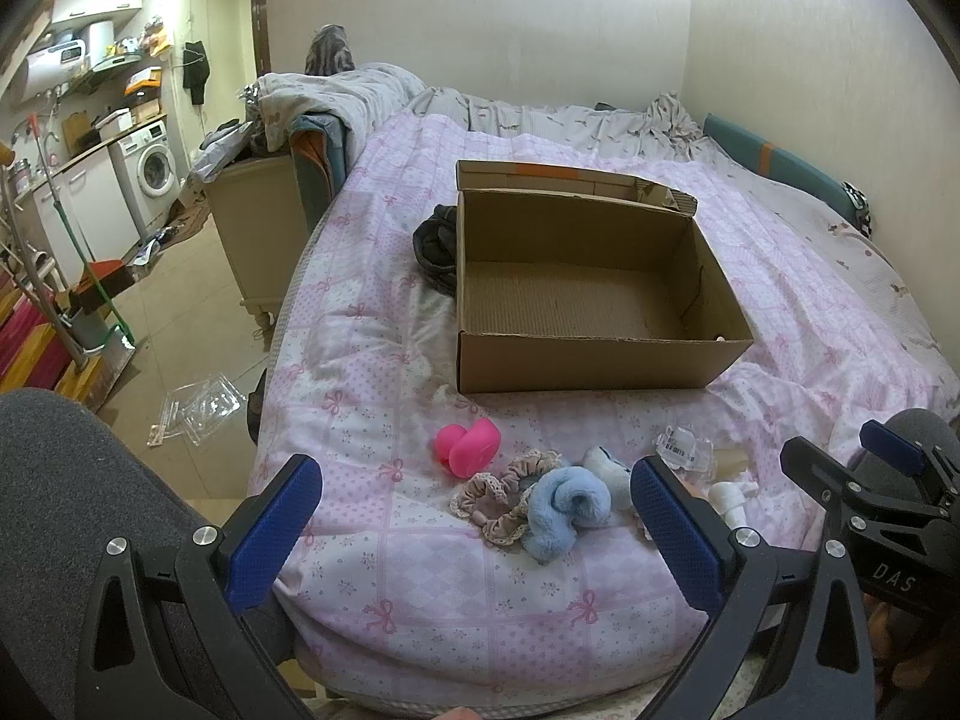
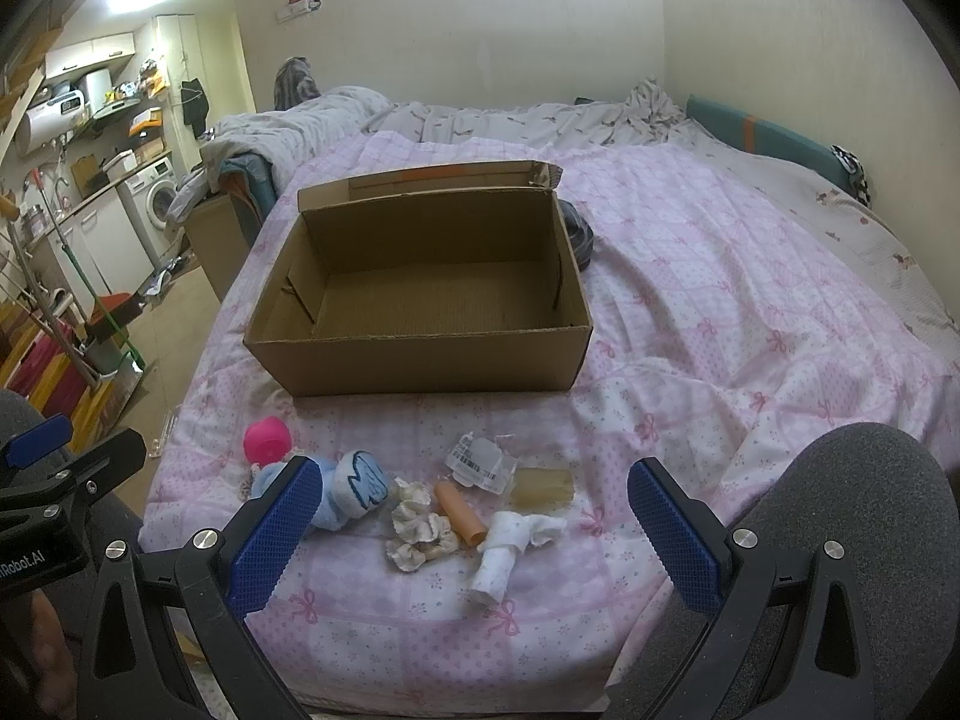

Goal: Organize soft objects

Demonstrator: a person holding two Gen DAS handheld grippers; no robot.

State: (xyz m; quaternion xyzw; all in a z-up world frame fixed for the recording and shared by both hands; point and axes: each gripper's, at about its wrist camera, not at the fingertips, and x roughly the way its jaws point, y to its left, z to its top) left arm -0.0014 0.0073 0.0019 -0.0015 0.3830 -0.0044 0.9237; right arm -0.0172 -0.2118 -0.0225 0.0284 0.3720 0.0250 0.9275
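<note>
An open, empty cardboard box [image 1: 591, 369] [image 2: 420, 363] sits mid-bed. In front of it lie a pink soft toy [image 1: 468, 449] [image 2: 267, 441], a beige lace scrunchie [image 1: 504, 495], a fluffy blue scrunchie [image 1: 561, 510], a white-and-blue plush [image 2: 360, 483], a cream scrunchie [image 2: 417, 528], an orange tube [image 2: 459, 513], a rolled white cloth [image 2: 504, 552], a yellowish block [image 2: 540, 487] and a clear labelled packet [image 2: 480, 459]. My left gripper [image 1: 477, 525] hangs open near the bed's front edge before the scrunchies. My right gripper [image 2: 474, 531] is open too, over the cream scrunchie and white cloth.
The pink bow-print quilt [image 1: 420, 588] [image 2: 720, 300] covers the bed. A dark garment [image 1: 435, 246] [image 2: 577, 234] lies behind the box. Left of the bed are a bedside cabinet [image 1: 264, 228], tiled floor with clear plastic packaging [image 1: 198, 411], mops and a washing machine [image 1: 153, 171].
</note>
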